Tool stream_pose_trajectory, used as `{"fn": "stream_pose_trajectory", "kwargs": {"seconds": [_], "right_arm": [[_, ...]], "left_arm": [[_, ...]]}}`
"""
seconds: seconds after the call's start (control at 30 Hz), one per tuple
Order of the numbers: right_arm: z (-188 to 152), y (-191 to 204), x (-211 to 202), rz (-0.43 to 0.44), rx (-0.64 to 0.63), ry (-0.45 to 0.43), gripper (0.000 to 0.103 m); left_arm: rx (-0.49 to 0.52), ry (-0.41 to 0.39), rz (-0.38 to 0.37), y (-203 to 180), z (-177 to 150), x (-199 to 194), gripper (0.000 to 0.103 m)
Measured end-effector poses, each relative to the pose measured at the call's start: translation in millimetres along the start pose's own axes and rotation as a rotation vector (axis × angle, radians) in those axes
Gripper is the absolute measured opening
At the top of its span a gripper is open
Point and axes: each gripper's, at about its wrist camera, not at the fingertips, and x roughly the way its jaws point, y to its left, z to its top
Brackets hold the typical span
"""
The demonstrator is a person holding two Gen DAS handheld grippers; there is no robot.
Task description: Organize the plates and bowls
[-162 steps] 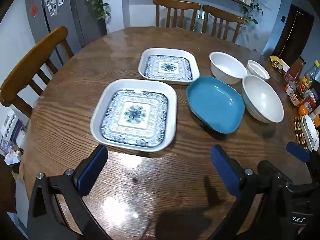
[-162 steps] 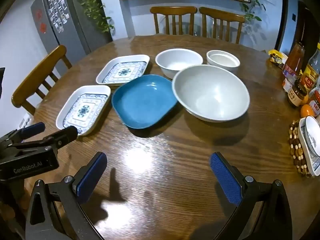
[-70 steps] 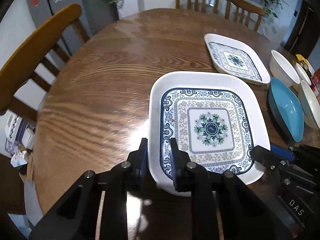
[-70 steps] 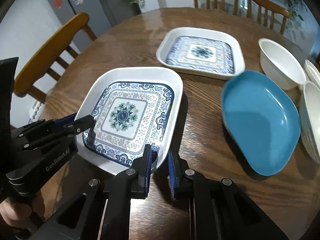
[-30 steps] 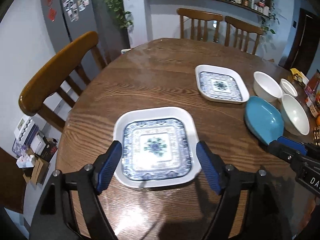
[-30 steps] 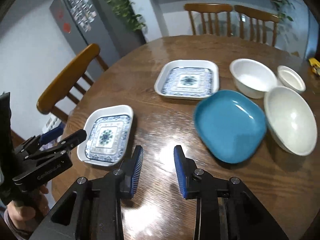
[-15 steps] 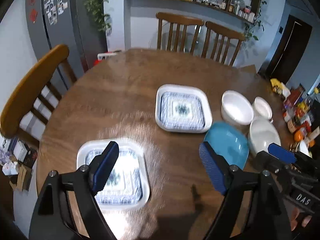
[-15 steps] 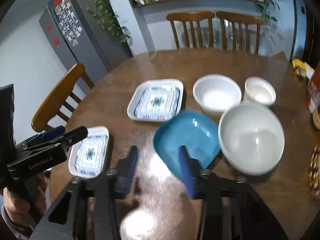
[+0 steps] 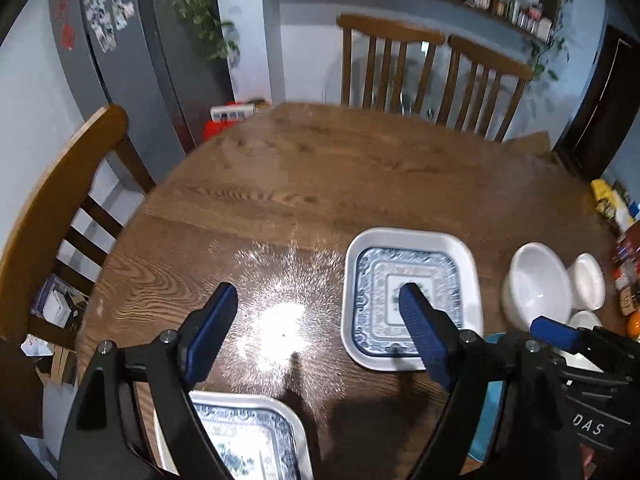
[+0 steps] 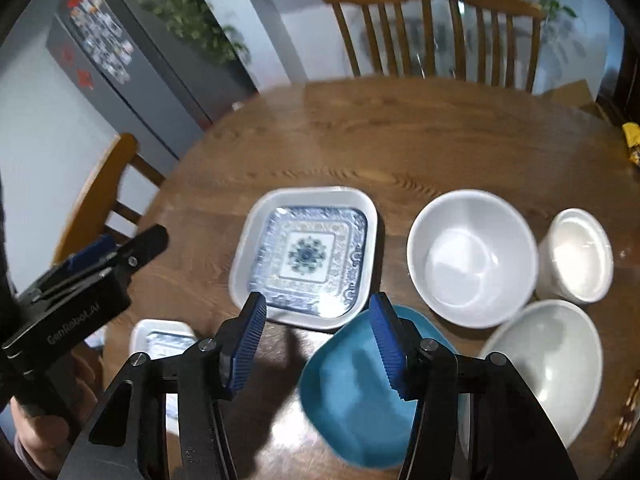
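Note:
Two square white plates with blue patterns lie on the round wooden table [image 9: 360, 176]. The far patterned plate [image 9: 412, 292] [image 10: 308, 256] lies mid-table. The near patterned plate [image 9: 244, 436] [image 10: 160, 340] lies at the table's near left edge. A blue dish [image 10: 360, 392], a large white bowl [image 10: 544, 364], a medium white bowl [image 10: 472, 252] and a small white bowl [image 10: 576, 256] lie to the right. My left gripper [image 9: 316, 332] is open and empty above the table between the two plates. My right gripper [image 10: 320, 344] is open and empty over the far plate's near edge.
Wooden chairs stand at the far side [image 9: 432, 68] and at the left [image 9: 60, 208]. Bottles and snack packs [image 9: 616, 216] crowd the table's right edge. A grey fridge [image 9: 120, 52] stands back left.
Both grippers have moved forward toward the far patterned plate. The near plate, set down and released earlier, has dropped to the bottom of the left view. The right gripper has opened wider.

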Motion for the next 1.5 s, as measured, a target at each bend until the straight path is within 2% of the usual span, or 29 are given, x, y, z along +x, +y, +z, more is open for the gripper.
{"fn": "stream_pose_trajectory", "kwargs": {"seconds": [0.27, 0.5, 0.6, 0.63, 0.73, 0.8, 0.87, 0.9, 1.0, 1.07, 1.5], "right_arm": [[8, -2, 51, -0.081, -0.012, 0.072, 0.055], [8, 0, 78, -0.144, -0.041, 0.114, 0.053], [7, 1, 82, -0.176, -0.066, 0.116, 0.050], [7, 1, 83, -0.186, -0.074, 0.116, 0.047], [6, 0, 85, -0.187, -0.093, 0.111, 0.033], [7, 1, 84, -0.200, -0.106, 0.109, 0.031], [8, 3, 83, -0.208, -0.115, 0.106, 0.029], [7, 5, 81, -0.214, -0.120, 0.103, 0.023], [6, 4, 78, -0.229, -0.129, 0.100, 0.016], [6, 3, 76, -0.216, -0.124, 0.100, 0.013], [-1, 30, 18, -0.158, -0.153, -0.022, 0.012]], "left_arm": [[0.015, 0.116, -0.025, -2, -15, 56, 0.082], [0.046, 0.141, -0.025, -8, -19, 70, 0.080], [0.048, 0.160, -0.038, -3, -20, 73, 0.069], [0.049, 0.167, -0.043, -4, -20, 75, 0.062], [0.056, 0.185, -0.065, -6, -23, 81, 0.046], [0.061, 0.174, -0.074, -7, -24, 79, 0.040], [0.066, 0.171, -0.088, -9, -23, 79, 0.026], [0.072, 0.167, -0.079, -10, -23, 79, 0.026], [0.077, 0.154, -0.069, -9, -25, 79, 0.025], [0.074, 0.147, -0.064, -6, -26, 75, 0.017], [0.048, 0.031, -0.039, 7, -30, 18, 0.017]]}}
